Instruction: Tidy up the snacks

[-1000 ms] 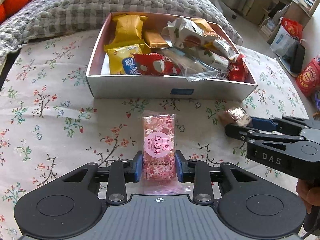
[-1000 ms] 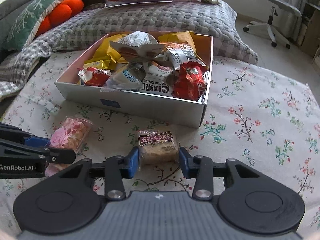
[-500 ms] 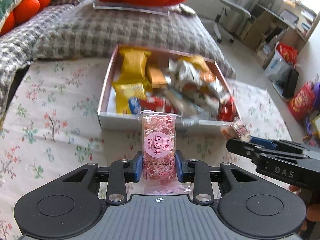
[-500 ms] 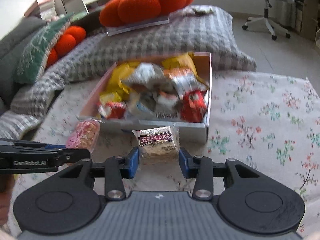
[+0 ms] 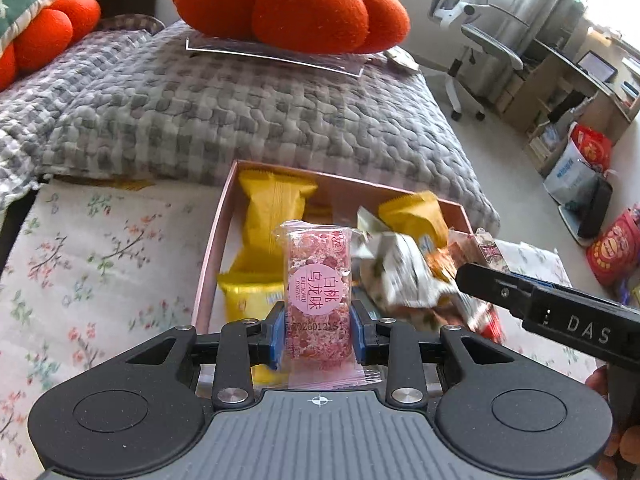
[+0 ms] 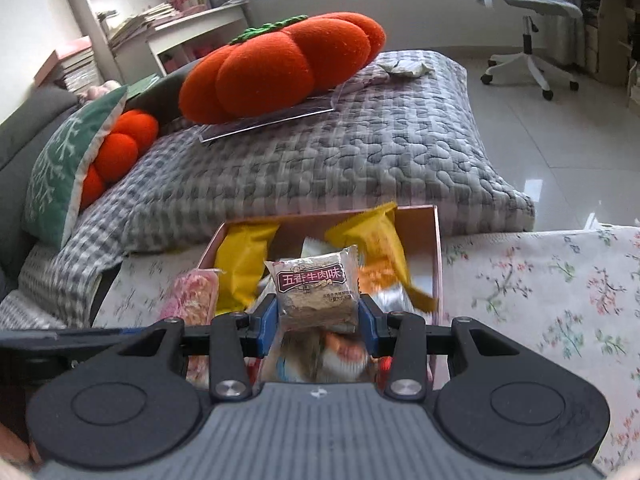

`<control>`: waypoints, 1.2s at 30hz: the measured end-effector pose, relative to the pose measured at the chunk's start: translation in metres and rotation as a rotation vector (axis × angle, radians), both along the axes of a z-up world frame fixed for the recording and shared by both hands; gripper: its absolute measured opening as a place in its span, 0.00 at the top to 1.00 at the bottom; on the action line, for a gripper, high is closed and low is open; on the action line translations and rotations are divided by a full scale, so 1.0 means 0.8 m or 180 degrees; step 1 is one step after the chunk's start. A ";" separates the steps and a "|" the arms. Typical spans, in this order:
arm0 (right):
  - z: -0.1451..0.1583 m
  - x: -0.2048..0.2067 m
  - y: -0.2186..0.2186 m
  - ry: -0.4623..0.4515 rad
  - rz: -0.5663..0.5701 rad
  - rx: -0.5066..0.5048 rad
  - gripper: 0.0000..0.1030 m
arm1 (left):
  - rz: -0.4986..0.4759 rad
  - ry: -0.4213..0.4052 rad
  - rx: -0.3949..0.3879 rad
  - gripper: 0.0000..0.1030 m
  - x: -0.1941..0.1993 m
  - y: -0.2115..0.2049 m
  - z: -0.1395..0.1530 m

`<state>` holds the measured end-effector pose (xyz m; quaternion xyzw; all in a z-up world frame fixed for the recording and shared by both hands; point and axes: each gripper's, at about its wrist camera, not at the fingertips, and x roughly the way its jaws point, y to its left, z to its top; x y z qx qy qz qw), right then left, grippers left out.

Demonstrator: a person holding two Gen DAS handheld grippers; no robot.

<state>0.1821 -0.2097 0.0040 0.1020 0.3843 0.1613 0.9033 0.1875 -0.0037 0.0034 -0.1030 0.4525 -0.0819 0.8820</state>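
My left gripper [image 5: 318, 330] is shut on a pink snack bar [image 5: 319, 294] in a clear wrapper and holds it in the air above the near part of the pink snack box [image 5: 214, 240]. My right gripper [image 6: 318, 326] is shut on a brown beef-flavour snack pack [image 6: 316, 290] and holds it over the same box [image 6: 436, 256]. The box holds several yellow, white and red snack packs. The right gripper also shows at the right of the left wrist view [image 5: 476, 276], and the pink bar shows at the left of the right wrist view [image 6: 192, 300].
The box stands on a floral cloth [image 5: 92, 248] in front of a grey quilted cushion [image 5: 240, 104] bearing an orange pumpkin pillow [image 5: 296, 4]. An office chair [image 6: 528, 12] and bags [image 5: 612, 244] stand on the floor to the right.
Both grippers have lifted their snacks off the floral cloth and carried them forward, from in front of the box to above it.
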 end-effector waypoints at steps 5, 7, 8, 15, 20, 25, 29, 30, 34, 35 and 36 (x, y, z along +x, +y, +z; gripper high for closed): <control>-0.013 0.027 -0.004 0.0092 -0.0108 0.0136 0.62 | -0.0009 -0.0072 0.0037 0.71 0.017 -0.008 -0.011; -0.015 0.031 -0.003 0.0125 -0.0137 0.0196 0.59 | -0.0020 -0.0134 0.0052 0.71 0.020 -0.010 -0.012; -0.016 0.032 -0.004 0.0136 -0.0149 0.0222 0.54 | -0.0024 -0.0157 0.0057 0.69 0.020 -0.011 -0.012; -0.002 0.014 -0.019 0.0093 -0.0296 0.0218 0.27 | -0.0078 -0.0223 0.0111 0.28 -0.003 -0.013 0.004; 0.007 -0.014 -0.030 0.0112 -0.0356 0.0134 0.18 | -0.0036 -0.0142 0.0251 0.12 -0.036 -0.012 0.016; 0.008 -0.047 -0.037 0.0138 -0.0423 -0.0045 0.12 | 0.0054 -0.0074 0.0429 0.10 -0.078 -0.012 0.024; 0.008 -0.075 -0.037 0.0186 -0.0479 -0.0260 0.10 | 0.0083 -0.0055 0.0535 0.05 -0.111 -0.014 0.030; 0.008 -0.085 -0.038 0.0196 -0.0487 -0.0284 0.08 | 0.0098 -0.0049 0.0570 0.04 -0.119 -0.014 0.032; 0.011 -0.115 -0.036 0.0224 -0.0500 -0.0474 0.05 | 0.0122 -0.0041 0.0670 0.00 -0.153 -0.013 0.039; 0.012 -0.121 -0.035 0.0227 -0.0514 -0.0535 0.02 | 0.0133 -0.0019 0.0704 0.00 -0.159 -0.013 0.040; 0.013 -0.127 -0.034 0.0234 -0.0528 -0.0577 0.01 | 0.0143 0.0004 0.0744 0.00 -0.167 -0.014 0.039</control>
